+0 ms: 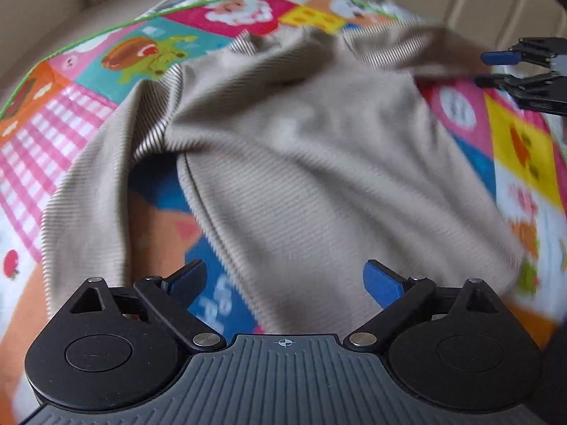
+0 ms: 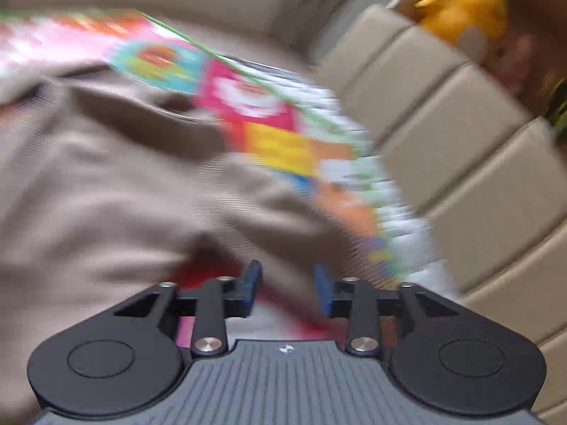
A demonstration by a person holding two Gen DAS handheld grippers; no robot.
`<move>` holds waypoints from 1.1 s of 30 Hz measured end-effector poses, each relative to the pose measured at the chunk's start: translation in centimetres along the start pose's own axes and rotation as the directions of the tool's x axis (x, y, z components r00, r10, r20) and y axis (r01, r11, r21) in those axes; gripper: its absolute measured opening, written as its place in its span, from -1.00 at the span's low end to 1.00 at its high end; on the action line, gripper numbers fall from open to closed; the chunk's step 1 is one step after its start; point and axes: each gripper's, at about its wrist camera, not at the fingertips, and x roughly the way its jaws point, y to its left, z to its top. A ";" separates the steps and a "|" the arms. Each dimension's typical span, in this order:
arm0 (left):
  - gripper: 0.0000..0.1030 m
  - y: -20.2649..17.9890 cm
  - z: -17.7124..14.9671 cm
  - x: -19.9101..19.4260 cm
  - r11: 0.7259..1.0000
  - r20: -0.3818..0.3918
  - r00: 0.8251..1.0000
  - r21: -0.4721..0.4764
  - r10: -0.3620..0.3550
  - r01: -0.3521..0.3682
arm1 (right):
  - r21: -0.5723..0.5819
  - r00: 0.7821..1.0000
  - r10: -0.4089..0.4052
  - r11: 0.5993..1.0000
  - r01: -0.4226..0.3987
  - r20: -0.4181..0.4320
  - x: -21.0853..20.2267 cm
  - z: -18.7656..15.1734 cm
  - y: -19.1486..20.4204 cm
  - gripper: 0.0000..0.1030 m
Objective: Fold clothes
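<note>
Home living room: cartoon play mat (image 1: 88,106), beige sofa (image 2: 443,134), plush toy (image 2: 467,10).

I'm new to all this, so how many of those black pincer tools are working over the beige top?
2. The left gripper hangs open over the near edge of the beige ribbed top. The right gripper sits at its far right corner, with blur hiding any grip.

Soft daylight, heavy motion blur

One beige garment (image 1: 301,148), one patterned mat (image 1: 88,106), two hand-held grippers, one yellow plush toy (image 2: 467,10).
</note>
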 end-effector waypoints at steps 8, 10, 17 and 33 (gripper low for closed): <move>0.97 -5.9 -3.6 -3.1 0.960 -0.036 0.999 0.279 0.005 0.005 | -0.254 0.980 0.172 0.948 -0.194 -0.104 -2.7 -4.1 15.1 0.03; 0.97 -7.7 -4.1 -3.6 0.937 -0.038 0.999 0.350 0.007 0.007 | -0.281 0.999 0.023 0.959 -0.032 -0.035 -2.9 -4.0 15.9 -0.14; 0.97 -8.7 -5.2 0.0 0.827 -0.030 0.957 0.511 0.290 -0.234 | -0.054 1.000 0.018 0.998 -0.017 0.004 -5.9 -3.3 11.6 0.24; 0.97 1.1 -3.6 -5.6 0.932 -0.053 0.947 0.204 0.316 -0.300 | -0.023 1.000 -0.016 1.000 0.016 0.017 -4.0 -5.4 11.9 0.23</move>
